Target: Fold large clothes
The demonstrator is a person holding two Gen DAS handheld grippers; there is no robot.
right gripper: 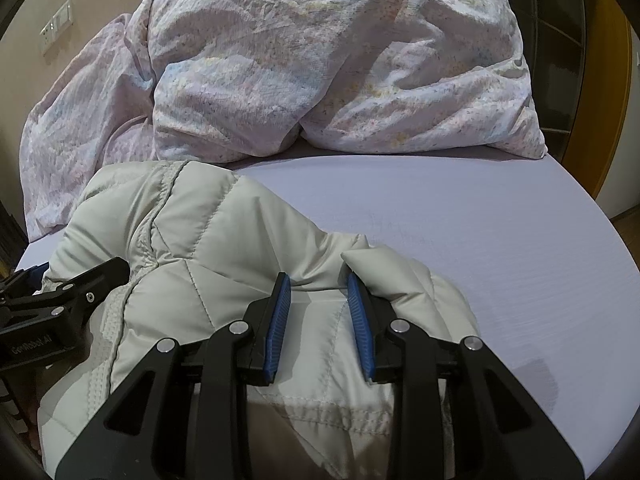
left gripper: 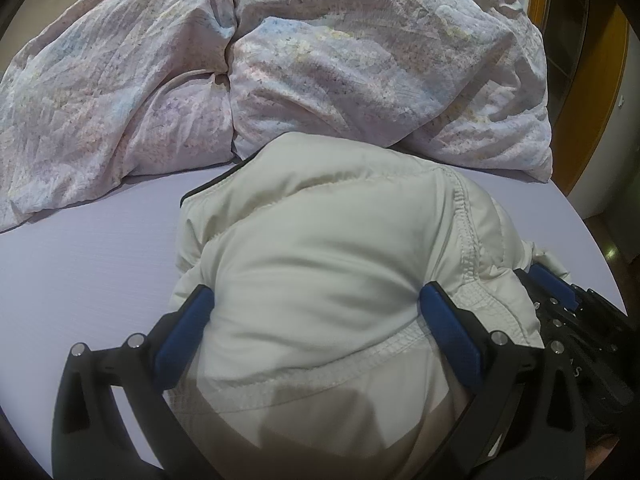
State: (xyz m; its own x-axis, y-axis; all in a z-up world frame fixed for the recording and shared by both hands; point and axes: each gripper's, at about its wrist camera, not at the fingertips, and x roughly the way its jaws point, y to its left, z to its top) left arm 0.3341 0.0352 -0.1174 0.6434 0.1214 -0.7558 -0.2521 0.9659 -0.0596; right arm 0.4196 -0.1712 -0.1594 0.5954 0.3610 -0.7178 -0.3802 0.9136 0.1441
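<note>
Now jacket point(left gripper: 320, 240) bulges btwn both grippers' spread fingers point(left gripper: 188, 332), neither pair clenched.

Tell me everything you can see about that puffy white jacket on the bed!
The puffy jacket is off-white, quilted with stitched lines, and looks smooth and padded. It has thick ribbed seams and a dark edge trim. It lies bunched in a mound on the lilac bed sheet, in front of the flowery duvet. The left gripper straddles a big bulge, wide open. The right gripper has a fold of it between its blue pads, not closed tight.
</note>
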